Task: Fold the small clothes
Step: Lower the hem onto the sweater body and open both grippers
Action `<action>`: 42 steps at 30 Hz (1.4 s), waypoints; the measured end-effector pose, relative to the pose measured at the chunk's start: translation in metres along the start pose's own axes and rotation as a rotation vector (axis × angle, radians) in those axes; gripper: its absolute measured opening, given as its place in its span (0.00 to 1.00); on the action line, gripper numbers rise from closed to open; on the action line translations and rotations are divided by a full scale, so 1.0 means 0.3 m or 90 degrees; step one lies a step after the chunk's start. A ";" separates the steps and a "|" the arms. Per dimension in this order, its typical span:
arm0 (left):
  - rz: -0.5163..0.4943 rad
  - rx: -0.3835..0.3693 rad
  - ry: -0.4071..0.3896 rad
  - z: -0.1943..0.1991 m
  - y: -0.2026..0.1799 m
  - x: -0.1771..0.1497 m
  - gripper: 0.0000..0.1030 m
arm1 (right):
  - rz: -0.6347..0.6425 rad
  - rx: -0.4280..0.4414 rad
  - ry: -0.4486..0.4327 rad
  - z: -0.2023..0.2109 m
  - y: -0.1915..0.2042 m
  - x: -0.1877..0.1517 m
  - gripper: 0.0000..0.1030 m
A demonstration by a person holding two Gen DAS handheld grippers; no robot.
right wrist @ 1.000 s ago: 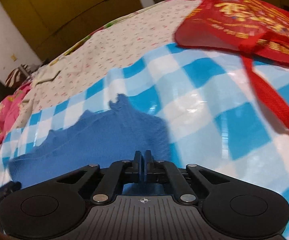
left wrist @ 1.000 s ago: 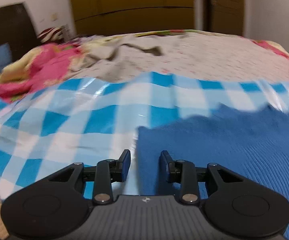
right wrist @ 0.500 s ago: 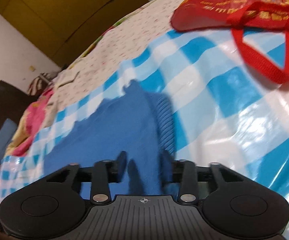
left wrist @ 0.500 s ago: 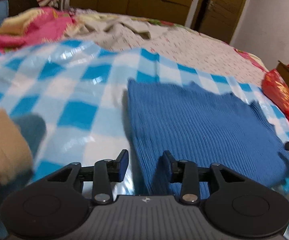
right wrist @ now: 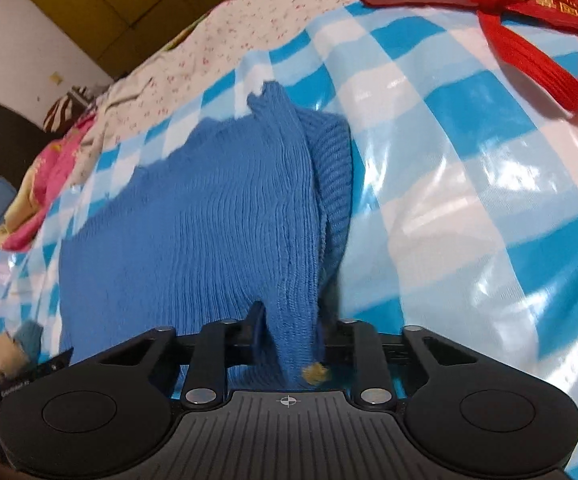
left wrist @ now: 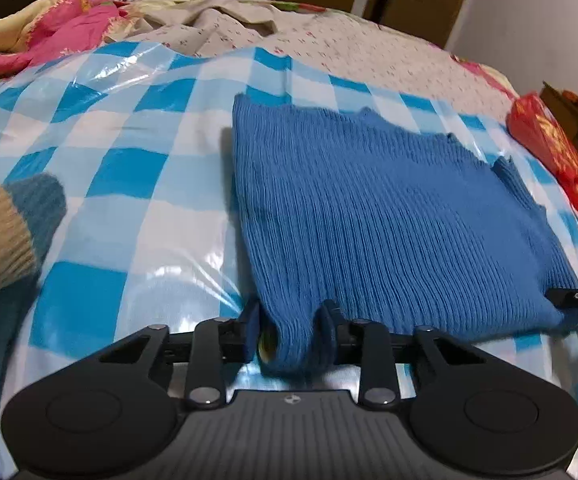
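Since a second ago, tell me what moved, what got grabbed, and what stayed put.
Both grippers advanced onto the near edge of the blue knit garment. The left gripper, earlier open beside its corner, is closing with a bunch of knit between its pads. The right gripper, shut a second ago, opened wide and is closing on the other corner. The checked plastic sheet and red bag stayed in place.

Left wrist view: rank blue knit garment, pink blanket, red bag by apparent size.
1. blue knit garment, largest by far.
2. pink blanket.
3. red bag.
The last two look close; both are cut off by the frame edge, so that order is unsure.
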State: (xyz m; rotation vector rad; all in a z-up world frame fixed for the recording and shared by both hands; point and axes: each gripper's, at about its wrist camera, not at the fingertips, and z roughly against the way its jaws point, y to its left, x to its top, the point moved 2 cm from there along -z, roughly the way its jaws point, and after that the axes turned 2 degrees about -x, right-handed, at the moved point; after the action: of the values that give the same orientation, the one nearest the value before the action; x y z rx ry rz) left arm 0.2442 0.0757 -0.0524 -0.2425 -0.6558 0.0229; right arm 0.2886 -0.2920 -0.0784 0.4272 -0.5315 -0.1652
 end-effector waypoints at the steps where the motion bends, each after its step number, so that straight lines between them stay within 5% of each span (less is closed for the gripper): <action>1: -0.002 -0.002 0.005 0.011 -0.005 -0.012 0.37 | -0.004 0.003 0.006 0.009 -0.009 -0.015 0.14; 9: -0.029 -0.036 0.049 0.135 -0.031 -0.167 0.36 | -0.001 -0.003 0.065 0.182 -0.055 -0.225 0.13; 12: -0.038 -0.034 0.047 0.179 -0.043 -0.189 0.36 | -0.004 -0.005 0.082 0.245 -0.066 -0.281 0.21; 17: -0.061 -0.022 -0.015 0.249 -0.072 -0.149 0.36 | 0.010 -0.027 -0.010 0.358 -0.042 -0.236 0.24; 18: -0.066 -0.022 -0.025 0.252 -0.081 -0.136 0.36 | 0.017 -0.033 -0.033 0.361 -0.035 -0.213 0.31; 19: -0.070 -0.023 -0.035 0.250 -0.094 -0.123 0.36 | 0.019 -0.045 -0.053 0.352 -0.030 -0.185 0.38; 24: -0.085 -0.034 -0.051 0.196 -0.170 -0.083 0.36 | 0.020 -0.089 -0.106 0.206 -0.022 -0.052 0.39; 27: -0.104 -0.036 -0.047 0.156 -0.214 -0.083 0.36 | 0.002 -0.094 -0.092 0.120 -0.026 -0.016 0.35; 30: -0.116 -0.042 -0.055 0.150 -0.240 -0.086 0.36 | -0.003 -0.073 -0.097 0.142 -0.024 -0.004 0.05; 35: -0.100 -0.053 -0.053 0.127 -0.248 -0.095 0.37 | -0.039 -0.055 -0.156 0.263 -0.070 -0.005 0.05; 40: -0.111 -0.020 -0.037 0.077 -0.247 -0.134 0.38 | -0.104 -0.060 -0.099 0.150 -0.151 -0.018 0.07; 42: -0.115 -0.014 -0.041 0.097 -0.249 -0.138 0.38 | -0.107 -0.058 -0.121 0.159 -0.139 -0.027 0.11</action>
State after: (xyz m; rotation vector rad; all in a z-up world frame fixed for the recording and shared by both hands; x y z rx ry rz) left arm 0.1895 0.0053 -0.0378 -0.2032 -0.7397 -0.1498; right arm 0.2548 -0.3443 -0.0632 0.3690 -0.6727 -0.3924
